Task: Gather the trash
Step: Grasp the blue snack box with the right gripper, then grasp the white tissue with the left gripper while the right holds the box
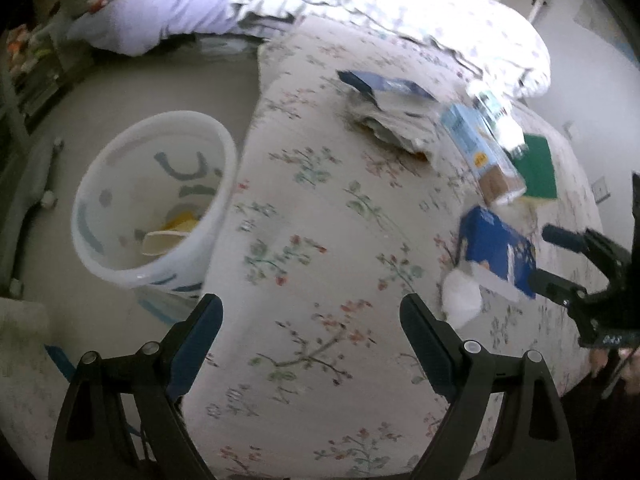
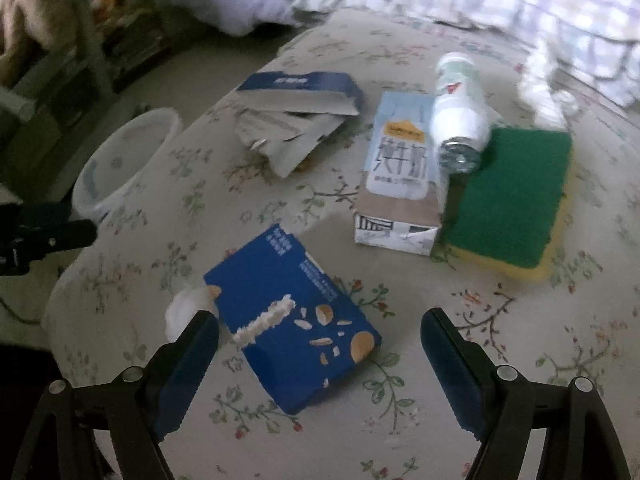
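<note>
Trash lies on a floral bed cover [image 1: 304,216]. A dark blue snack box [image 2: 292,320] lies just ahead of my open, empty right gripper [image 2: 320,324]; a white wad [image 2: 186,310] sits at its left corner. Farther off are a light blue milk carton [image 2: 400,176], a white bottle [image 2: 460,108], a green-and-yellow sponge [image 2: 516,196] and a torn blue-and-white box [image 2: 300,116]. My left gripper [image 1: 310,312] is open and empty over bare cover. A white bin [image 1: 156,200] stands on the floor to its left, holding a cup and yellow scrap.
A crumpled duvet [image 1: 400,12] and a pale pillow [image 1: 160,12] lie at the far side of the bed. Cluttered shelves [image 1: 28,60] stand at the far left. The right gripper shows in the left wrist view [image 1: 560,260] beside the blue box [image 1: 498,256].
</note>
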Tool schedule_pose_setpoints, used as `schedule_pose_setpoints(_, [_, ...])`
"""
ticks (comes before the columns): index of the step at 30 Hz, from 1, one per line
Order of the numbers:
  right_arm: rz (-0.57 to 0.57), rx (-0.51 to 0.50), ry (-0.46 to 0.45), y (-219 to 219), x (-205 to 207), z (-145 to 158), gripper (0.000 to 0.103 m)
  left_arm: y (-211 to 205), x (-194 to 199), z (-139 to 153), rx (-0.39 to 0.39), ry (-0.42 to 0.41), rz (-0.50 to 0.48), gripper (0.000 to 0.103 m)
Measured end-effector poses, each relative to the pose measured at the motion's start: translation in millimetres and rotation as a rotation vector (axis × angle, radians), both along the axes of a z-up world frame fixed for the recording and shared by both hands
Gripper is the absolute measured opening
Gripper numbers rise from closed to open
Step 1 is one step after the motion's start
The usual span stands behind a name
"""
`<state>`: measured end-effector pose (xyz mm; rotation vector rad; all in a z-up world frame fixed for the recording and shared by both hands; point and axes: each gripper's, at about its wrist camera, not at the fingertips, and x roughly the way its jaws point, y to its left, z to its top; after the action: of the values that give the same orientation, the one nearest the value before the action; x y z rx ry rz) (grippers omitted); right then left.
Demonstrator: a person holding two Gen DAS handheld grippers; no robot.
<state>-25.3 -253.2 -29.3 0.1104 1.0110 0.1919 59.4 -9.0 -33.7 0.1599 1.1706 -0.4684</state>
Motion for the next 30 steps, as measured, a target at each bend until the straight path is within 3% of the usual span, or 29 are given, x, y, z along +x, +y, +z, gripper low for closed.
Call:
schedule_pose_setpoints(10, [0.142,-0.043,0.024,6.9,2.4,-23.8,0.086,-18.0,-18.0,-17.4,0.02,0.029,-0.069,0.092])
schedule_pose_setpoints(11, [0.145,-0.065,0.021,8.4,2.1,-25.8,0.083,-20.3,-19.7,-17.9,0.02,0.026,-0.075,0.092])
schedule_pose_setpoints(13, [0.15,-0.087,0.019,10.5,2.3,-29.6,0.068,-26.5,-23.9,-18.0,0.017,0.018,-0.092,0.092])
schedule_pose_setpoints(17, [0.151,-0.089,0.012,8.8,1.4,-30.5,0.065,-40.0,-30.8,-17.7,0.004,0.001,-0.122,0.092])
schedule_pose_setpoints(23, [0.026,-0.026,-0.045,-13.7,-12.3,-15.1,0.065,-68.2,-44.5,-17.0,-0.02,-0.026,-0.204,0.091])
schedule_pose_setpoints(28, [-0.078,0.009,-0.092,-33.0,-34.5,-3.2,0.065,-87.5,-54.5,-18.1,-0.029,-0.035,-0.257,0.069])
schedule_pose_setpoints(30, [-0.116,0.028,-0.102,-40.2,-43.3,0.0,0.065,-91.2,-55.9,-20.4,-0.026,-0.03,-0.259,0.066])
